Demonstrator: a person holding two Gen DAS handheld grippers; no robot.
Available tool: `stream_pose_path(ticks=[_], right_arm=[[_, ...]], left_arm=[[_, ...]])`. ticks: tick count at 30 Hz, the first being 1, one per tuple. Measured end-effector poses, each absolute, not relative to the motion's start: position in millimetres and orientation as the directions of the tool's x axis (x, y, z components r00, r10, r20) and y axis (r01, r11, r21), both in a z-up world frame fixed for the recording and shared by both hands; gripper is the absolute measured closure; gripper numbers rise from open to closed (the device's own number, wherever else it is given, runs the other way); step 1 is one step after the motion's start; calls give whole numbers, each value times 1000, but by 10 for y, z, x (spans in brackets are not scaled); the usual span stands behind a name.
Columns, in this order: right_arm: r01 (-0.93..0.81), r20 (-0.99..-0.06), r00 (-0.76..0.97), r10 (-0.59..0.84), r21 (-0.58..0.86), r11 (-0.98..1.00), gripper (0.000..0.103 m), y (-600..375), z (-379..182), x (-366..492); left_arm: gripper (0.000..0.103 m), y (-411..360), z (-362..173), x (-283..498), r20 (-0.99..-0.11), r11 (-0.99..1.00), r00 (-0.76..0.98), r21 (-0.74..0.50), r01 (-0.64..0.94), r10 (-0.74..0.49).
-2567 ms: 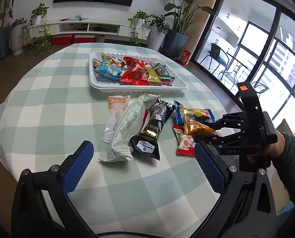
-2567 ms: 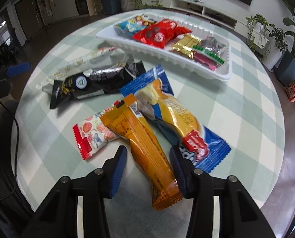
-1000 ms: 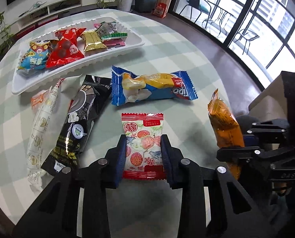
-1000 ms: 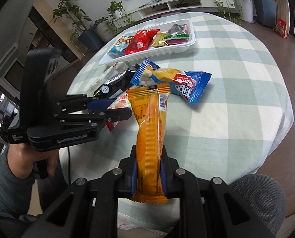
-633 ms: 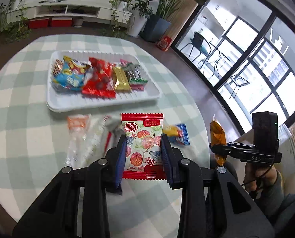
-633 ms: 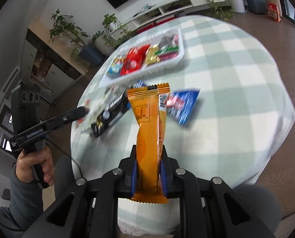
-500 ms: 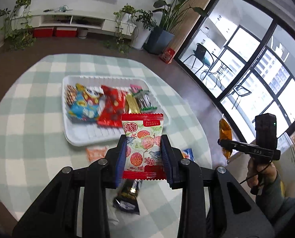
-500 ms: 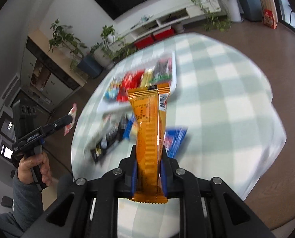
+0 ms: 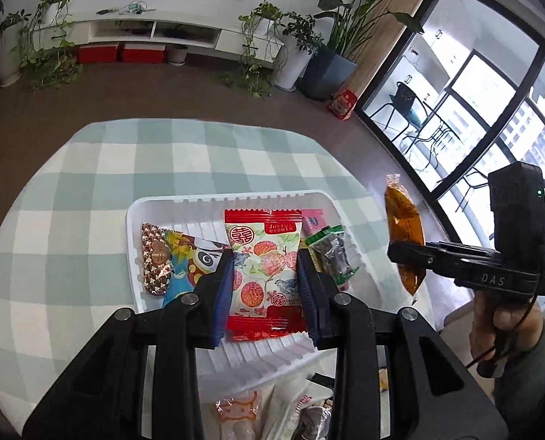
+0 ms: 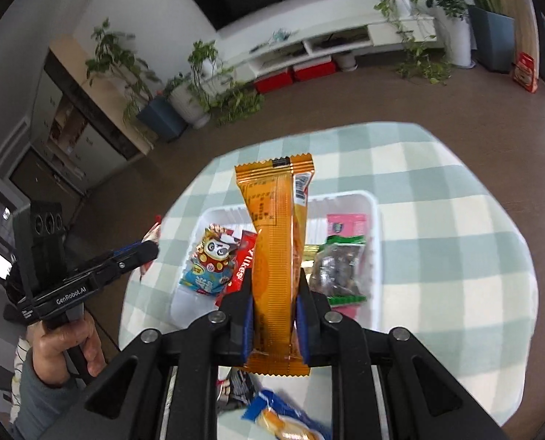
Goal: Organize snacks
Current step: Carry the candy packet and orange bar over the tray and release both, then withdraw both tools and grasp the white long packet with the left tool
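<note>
I have a snack in each hand and both are poised above the white tray [image 9: 133, 256], which sits on the checked tablecloth [image 9: 70, 198] toward the far side of the round table. My left gripper [image 9: 265, 293] is clamped on the red-and-white lychee packet [image 9: 263, 267], its blue pads pressing the two long edges so the flat packet stands face-on to the camera; gripping it by the sides should let it drop flat once I let go. My right gripper [image 10: 272, 315] is squeezed shut on the orange wafer bar [image 10: 276, 256], pinched near its lower end so most of its length sticks out ahead of the fingers, pointing over the tray; holding it low leaves the long end free to lay down first. In the tray already lie a panda-print bag [image 10: 210, 260], a red packet [image 10: 243, 260] partly hidden behind the bar, a brown heart-patterned sweet [image 9: 155, 256], a green-edged pack [image 10: 338, 267] and a pink one [image 10: 346, 223] (I read the bare ribbed floor at the near side as the easiest spot). Both snacks are in the air, touching nothing but the pads. On the cloth nearer me, unsorted wrappers remain, a blue one [image 10: 272, 414] among them, so I judge the job partway done, with more trips to come.
</note>
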State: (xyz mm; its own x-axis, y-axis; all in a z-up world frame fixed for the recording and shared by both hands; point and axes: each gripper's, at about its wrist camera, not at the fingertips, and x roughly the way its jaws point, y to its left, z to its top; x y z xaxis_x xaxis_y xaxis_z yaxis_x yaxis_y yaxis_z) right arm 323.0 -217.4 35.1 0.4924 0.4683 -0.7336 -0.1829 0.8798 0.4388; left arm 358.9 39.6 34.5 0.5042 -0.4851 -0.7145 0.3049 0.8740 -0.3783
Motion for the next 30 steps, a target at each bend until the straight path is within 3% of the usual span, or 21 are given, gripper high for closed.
stream_pose_path(ticks=[7,18,22,25,30], right_arm=[[-150,-809,401,429,404,902,82,-1837,-166,3526],[-131,-835,388,389,368,920,79,-1673,-445,3619],[-132,-832,401,384,362,923,78,-1671,-432,3612],[-127,-831,403,384,365,922,67,-1684,-421,3607],[-120,-826,412,385,370,921,66,-1712,-399,3571]], left_arm=[[72,251,-193,3788,-760,897,482,-329,294,-436],[70,158,-449,3837,-779,907,470,-311,285,-415],[54,161,-412,3797,-773,904,476,-308,296,-419],[45,169,-362,3750,-769,905,484,-305,298,-418],[31,199,-225,3637,-753,901,502,-302,313,-426]])
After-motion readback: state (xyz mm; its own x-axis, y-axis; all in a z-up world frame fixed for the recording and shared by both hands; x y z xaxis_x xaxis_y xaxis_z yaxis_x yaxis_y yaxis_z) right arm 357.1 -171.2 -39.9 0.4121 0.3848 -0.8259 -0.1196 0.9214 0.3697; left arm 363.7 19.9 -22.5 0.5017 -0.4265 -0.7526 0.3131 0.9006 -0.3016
